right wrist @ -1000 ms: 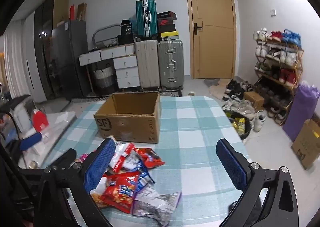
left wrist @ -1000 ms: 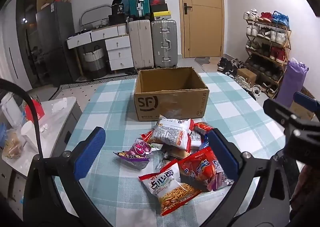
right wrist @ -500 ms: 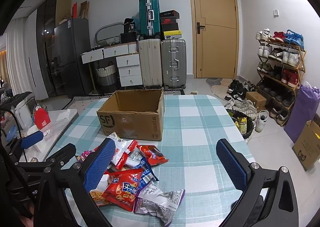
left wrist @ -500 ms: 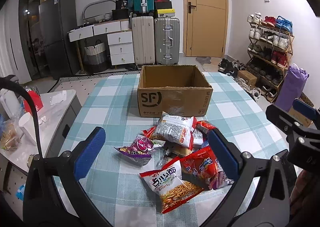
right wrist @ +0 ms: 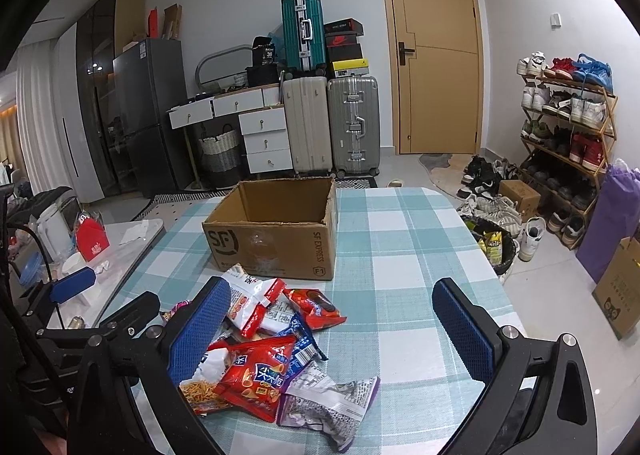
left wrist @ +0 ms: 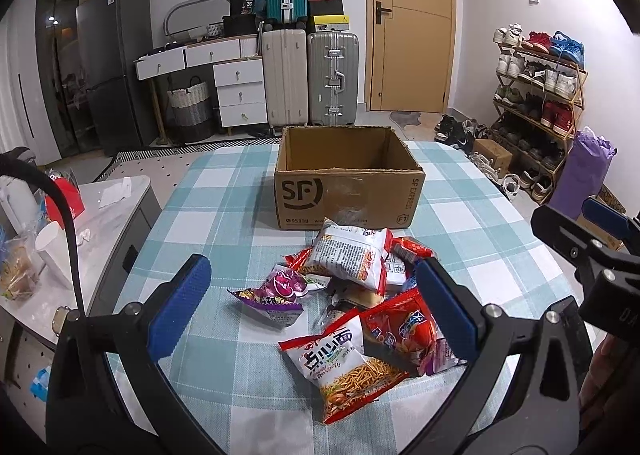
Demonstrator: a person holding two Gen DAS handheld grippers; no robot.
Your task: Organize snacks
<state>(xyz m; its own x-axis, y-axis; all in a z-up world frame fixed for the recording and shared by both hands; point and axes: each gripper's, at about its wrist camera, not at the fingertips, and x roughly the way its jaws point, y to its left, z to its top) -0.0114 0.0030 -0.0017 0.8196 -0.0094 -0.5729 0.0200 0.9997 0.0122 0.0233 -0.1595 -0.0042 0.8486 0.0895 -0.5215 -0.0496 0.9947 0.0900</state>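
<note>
A pile of snack bags (left wrist: 360, 295) lies on the checked table (left wrist: 224, 223) in front of an open, empty cardboard box (left wrist: 348, 183). The pile includes a white-and-red noodle bag (left wrist: 344, 363), a red chip bag (left wrist: 404, 331), a purple bag (left wrist: 276, 295) and a white bag (left wrist: 352, 255). My left gripper (left wrist: 316, 307) is open and empty, raised above the pile. My right gripper (right wrist: 332, 331) is open and empty, above the pile's right side (right wrist: 272, 351). The box also shows in the right wrist view (right wrist: 276, 231).
A side counter (left wrist: 100, 207) with cups and a red bag stands left of the table. Suitcases (left wrist: 312, 75), drawers (left wrist: 236, 87) and a door (left wrist: 408, 23) are at the back. A shoe rack (left wrist: 540, 95) and a purple bag (left wrist: 580, 171) stand on the right.
Both grippers have drawn back and risen slightly, so the box and pile look a little farther off. Both stay open and empty. The snacks have not moved.
</note>
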